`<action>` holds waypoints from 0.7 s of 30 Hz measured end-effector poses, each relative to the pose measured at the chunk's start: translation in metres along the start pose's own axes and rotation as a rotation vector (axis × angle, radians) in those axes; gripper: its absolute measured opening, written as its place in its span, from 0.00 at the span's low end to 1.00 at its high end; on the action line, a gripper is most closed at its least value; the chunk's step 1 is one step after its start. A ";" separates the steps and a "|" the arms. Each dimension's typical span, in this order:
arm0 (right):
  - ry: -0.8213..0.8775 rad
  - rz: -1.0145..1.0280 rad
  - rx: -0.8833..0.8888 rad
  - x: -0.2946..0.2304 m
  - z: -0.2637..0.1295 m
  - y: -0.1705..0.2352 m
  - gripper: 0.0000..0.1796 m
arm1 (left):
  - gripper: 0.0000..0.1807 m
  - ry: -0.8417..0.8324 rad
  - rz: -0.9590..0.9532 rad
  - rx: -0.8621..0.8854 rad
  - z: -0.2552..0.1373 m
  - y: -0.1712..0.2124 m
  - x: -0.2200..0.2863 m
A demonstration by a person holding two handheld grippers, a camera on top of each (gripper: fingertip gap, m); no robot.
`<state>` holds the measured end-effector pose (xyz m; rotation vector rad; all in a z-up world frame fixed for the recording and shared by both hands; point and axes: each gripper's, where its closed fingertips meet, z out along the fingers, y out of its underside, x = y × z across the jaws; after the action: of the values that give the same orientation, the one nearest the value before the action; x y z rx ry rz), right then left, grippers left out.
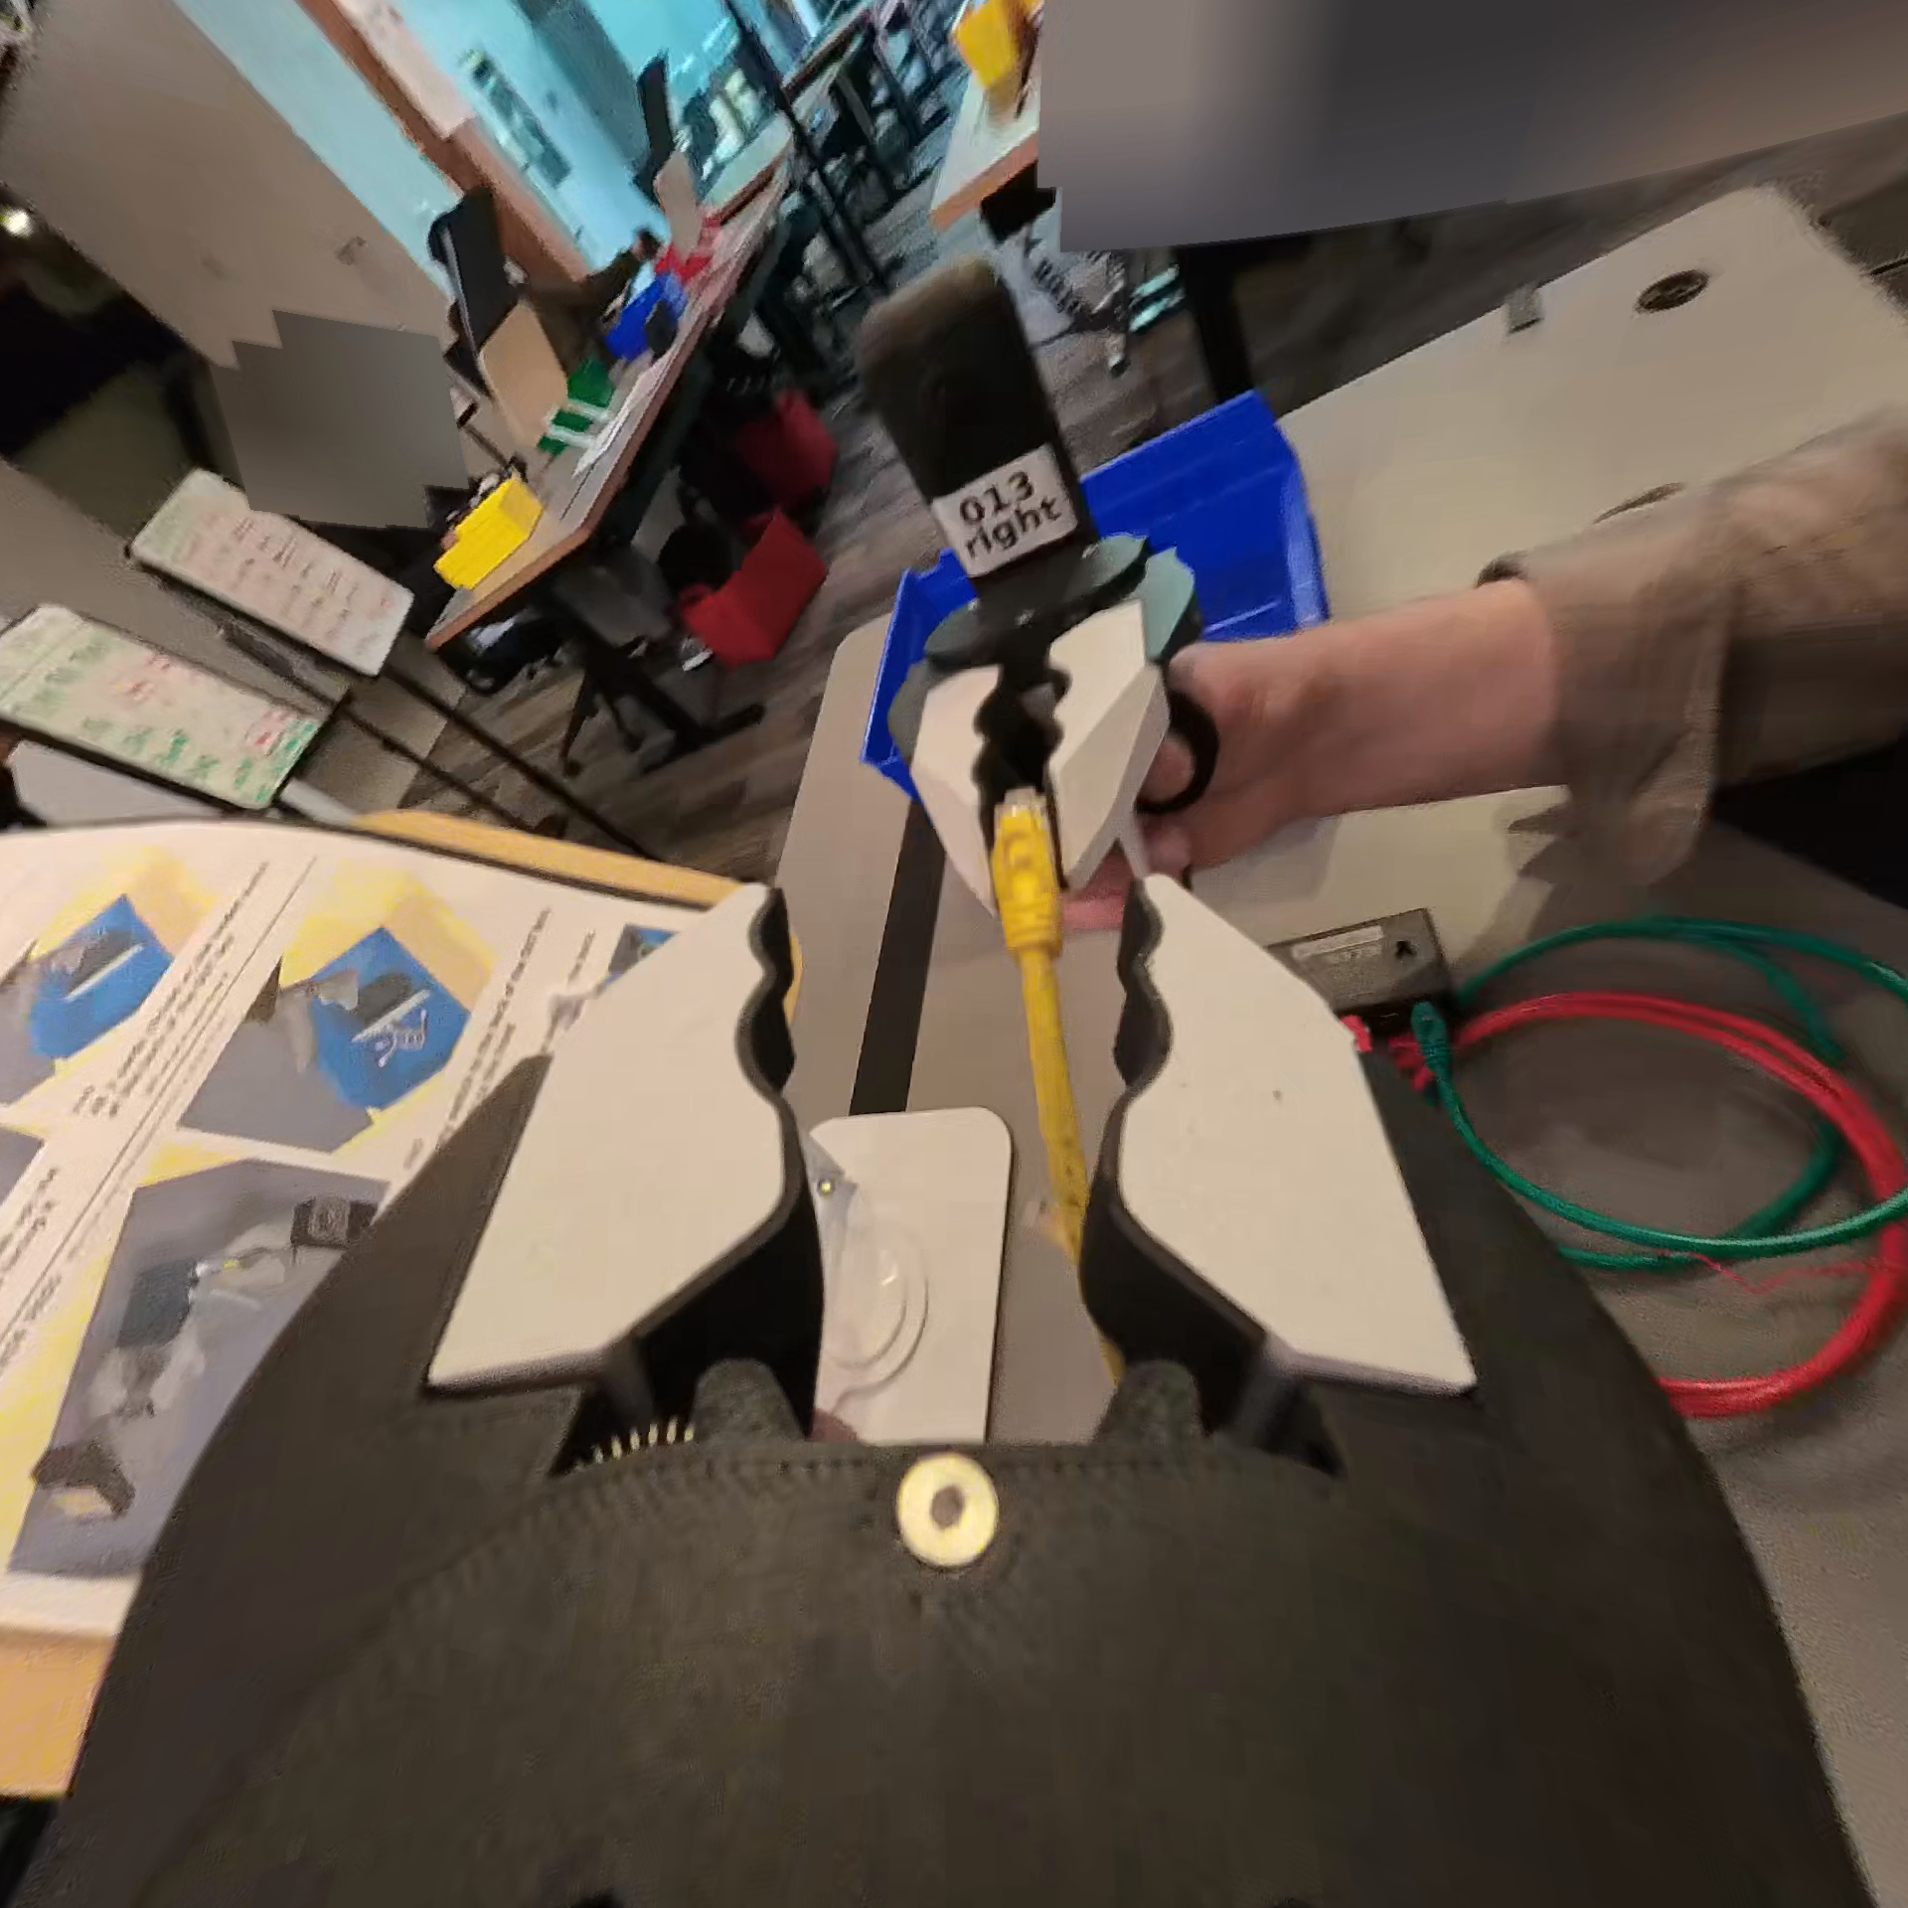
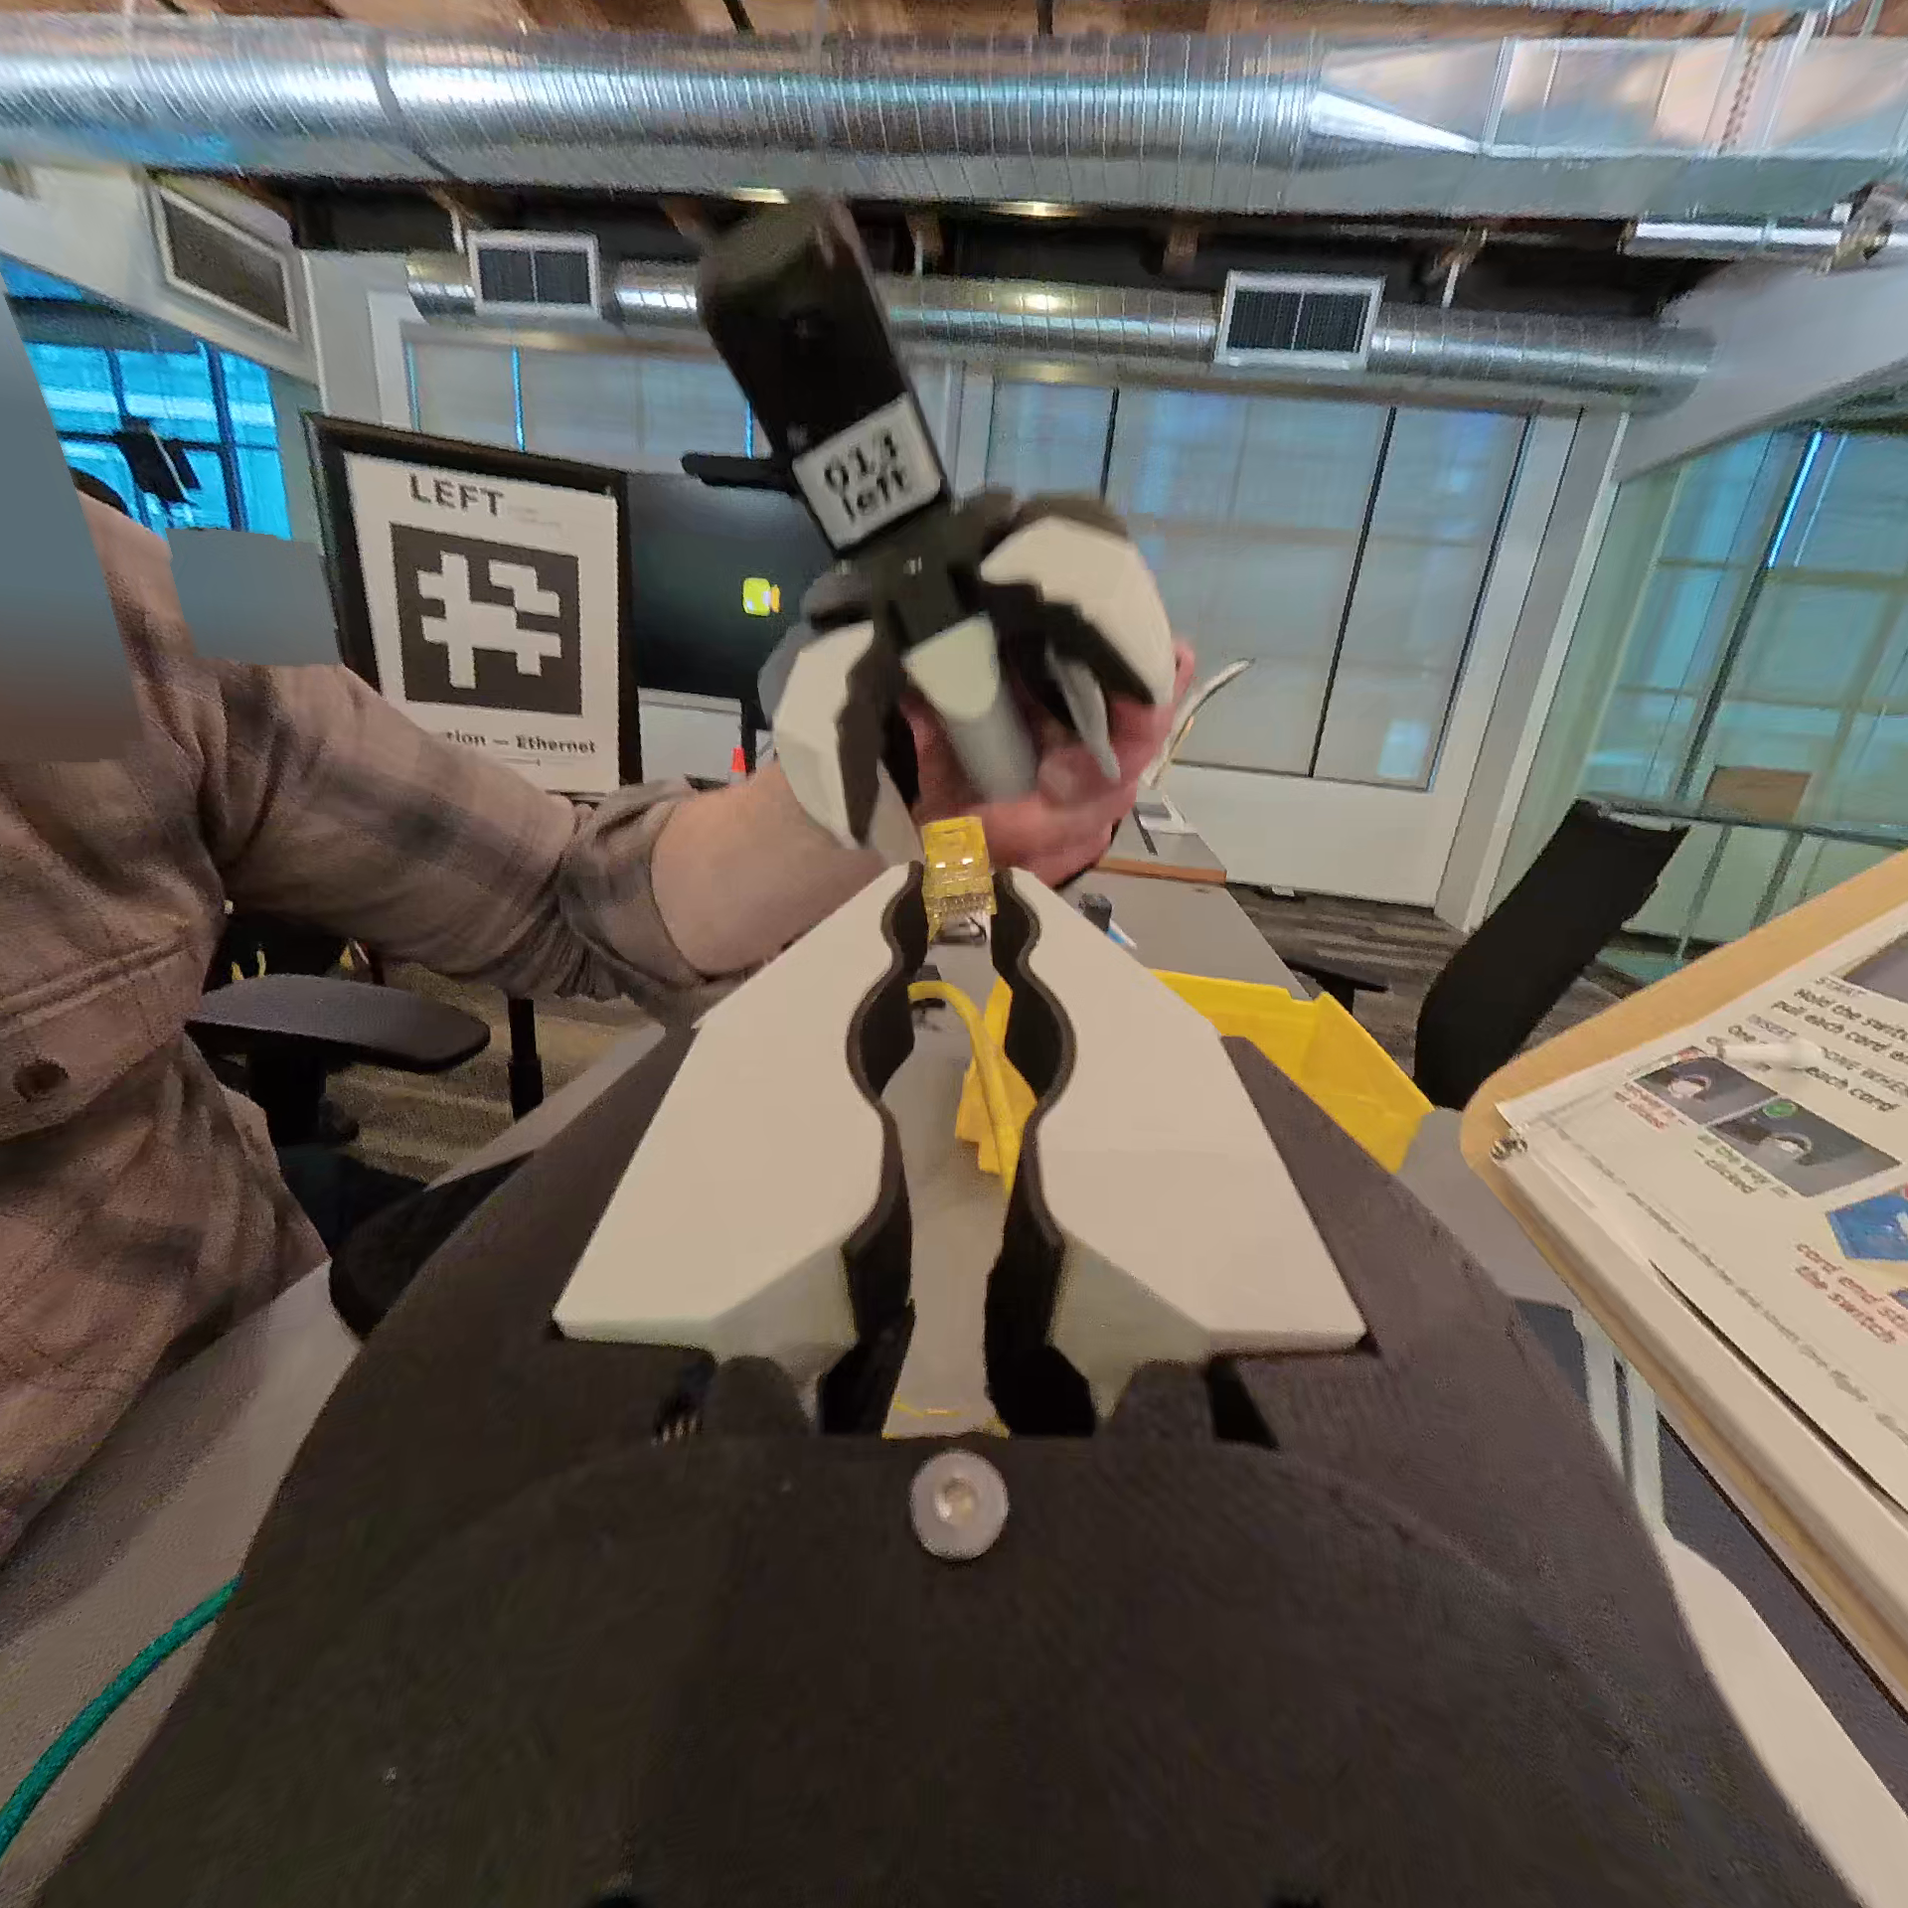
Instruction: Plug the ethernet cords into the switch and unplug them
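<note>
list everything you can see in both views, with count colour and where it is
yellow ethernet cord: 1, yellow, plug end pinched in the right tongs, cord running down between the left tongs' fingers
green cord: 1, green, looped on the table at right
red cord: 1, red, looped with the green one
switch: 1, black, on the table by the loops
blue bin: 1, blue, behind the right tongs
yellow bin: 1, yellow, on the table beyond the right tongs
instruction sheets: several, printed, on a board at left
left tongs: 1, white and black, open
right tongs: 1, white and black, shut on the plug
</note>
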<state>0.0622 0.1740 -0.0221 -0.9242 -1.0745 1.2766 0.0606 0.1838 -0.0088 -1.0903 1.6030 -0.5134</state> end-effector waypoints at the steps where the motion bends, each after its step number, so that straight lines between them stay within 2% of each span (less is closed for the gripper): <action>1: -0.008 -0.001 0.029 -0.002 0.000 -0.004 0.06 | 0.31 -0.017 -0.018 -0.005 0.003 0.004 0.001; 8: -0.025 -0.006 0.136 -0.006 0.004 -0.012 0.06 | 0.17 -0.006 -0.253 0.246 0.004 -0.009 0.006; 13: -0.005 -0.021 0.178 -0.004 0.005 -0.015 0.05 | 0.14 0.052 -0.374 0.307 0.010 -0.009 0.013; 21: -0.009 0.003 0.211 -0.001 0.003 -0.016 0.05 | 0.11 0.022 -0.401 0.336 0.011 -0.010 0.011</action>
<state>0.0638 0.1709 -0.0061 -0.7610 -0.9256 1.3687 0.0746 0.1717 -0.0104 -1.1495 1.2572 -1.0246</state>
